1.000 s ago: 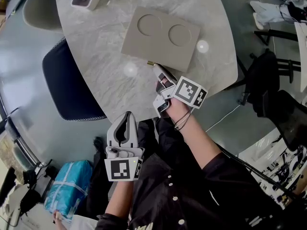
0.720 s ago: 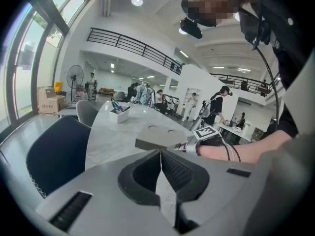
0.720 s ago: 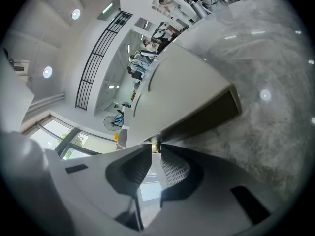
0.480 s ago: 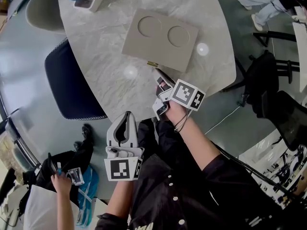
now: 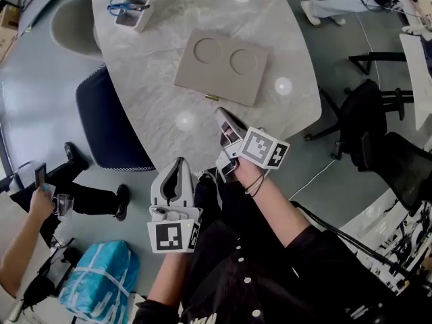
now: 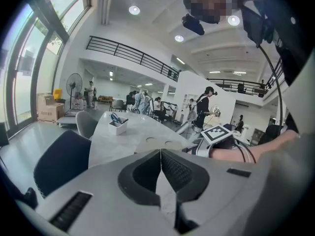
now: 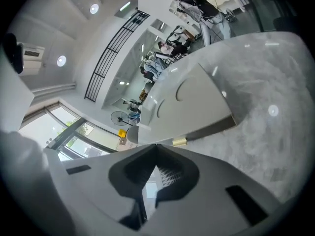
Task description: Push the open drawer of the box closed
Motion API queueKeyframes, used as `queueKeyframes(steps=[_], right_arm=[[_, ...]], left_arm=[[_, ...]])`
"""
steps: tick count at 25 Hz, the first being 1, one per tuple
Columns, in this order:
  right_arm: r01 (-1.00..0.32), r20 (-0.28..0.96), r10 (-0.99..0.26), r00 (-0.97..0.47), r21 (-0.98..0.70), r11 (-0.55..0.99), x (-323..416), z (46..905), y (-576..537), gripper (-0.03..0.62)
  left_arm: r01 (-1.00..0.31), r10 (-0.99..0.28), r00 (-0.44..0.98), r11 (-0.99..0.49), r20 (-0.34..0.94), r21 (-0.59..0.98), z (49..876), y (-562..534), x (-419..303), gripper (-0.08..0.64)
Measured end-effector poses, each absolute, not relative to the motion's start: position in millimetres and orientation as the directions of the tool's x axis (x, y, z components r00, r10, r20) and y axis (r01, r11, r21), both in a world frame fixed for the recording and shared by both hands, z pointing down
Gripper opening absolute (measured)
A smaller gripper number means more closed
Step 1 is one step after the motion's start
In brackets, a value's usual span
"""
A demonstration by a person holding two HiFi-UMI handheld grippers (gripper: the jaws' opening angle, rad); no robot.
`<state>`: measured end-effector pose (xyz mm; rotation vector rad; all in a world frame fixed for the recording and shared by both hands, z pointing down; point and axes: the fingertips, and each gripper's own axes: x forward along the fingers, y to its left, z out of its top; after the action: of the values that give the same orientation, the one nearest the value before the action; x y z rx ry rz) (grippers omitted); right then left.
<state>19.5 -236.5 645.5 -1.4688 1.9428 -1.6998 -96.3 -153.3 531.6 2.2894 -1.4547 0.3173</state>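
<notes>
A flat beige box (image 5: pixel 219 66) with two round hollows on top lies on the marble table (image 5: pixel 162 113). Its near face looks flush, and only a small yellowish tab (image 5: pixel 212 98) sticks out. My right gripper (image 5: pixel 221 113) is shut and empty. It points at that tab from a short gap away, and the right gripper view shows the box (image 7: pixel 194 102) and tab (image 7: pixel 179 141) just past its shut tips (image 7: pixel 156 150). My left gripper (image 5: pixel 181 162) is shut and empty, held off the table's near edge. The left gripper view shows its tips (image 6: pixel 161 154) meeting, with the box (image 6: pixel 157 142) beyond.
A white cup with blue scissors (image 5: pixel 130 9) stands at the table's far left. A dark blue chair (image 5: pixel 111 123) and a grey chair (image 5: pixel 71 25) are on the left, and black chairs (image 5: pixel 364 120) on the right. A person (image 5: pixel 40 204) and a blue bag (image 5: pixel 101 275) are at lower left.
My right gripper touched the box's tab a second ago and has since drawn back a little. The left gripper has stayed put. A person has come into view at lower left.
</notes>
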Motion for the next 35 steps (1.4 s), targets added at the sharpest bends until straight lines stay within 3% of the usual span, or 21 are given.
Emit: queueKeyframes(steps=[17,28,35], right_arm=[[-0.677,0.251,-0.852,-0.459,-0.720,0.152,34,471,-241,-0.002],[-0.832,0.105,-0.877,-0.468,-0.388,0.397,28,368,-218,-0.002],[-0.886,0.008,-0.898,-0.441,-0.162,0.434,22,327,-201,-0.002]], left_arm=[[-0.898,-0.876,0.438,-0.413,0.201,0.154,416,-186,-98,0.017],[-0.897,-0.895,0.439,-0.433,0.079,0.089,351,-188,-100,0.017],[-0.904,-0.905,0.425,-0.422,0.034,0.062,323,-183,-107,0.017]])
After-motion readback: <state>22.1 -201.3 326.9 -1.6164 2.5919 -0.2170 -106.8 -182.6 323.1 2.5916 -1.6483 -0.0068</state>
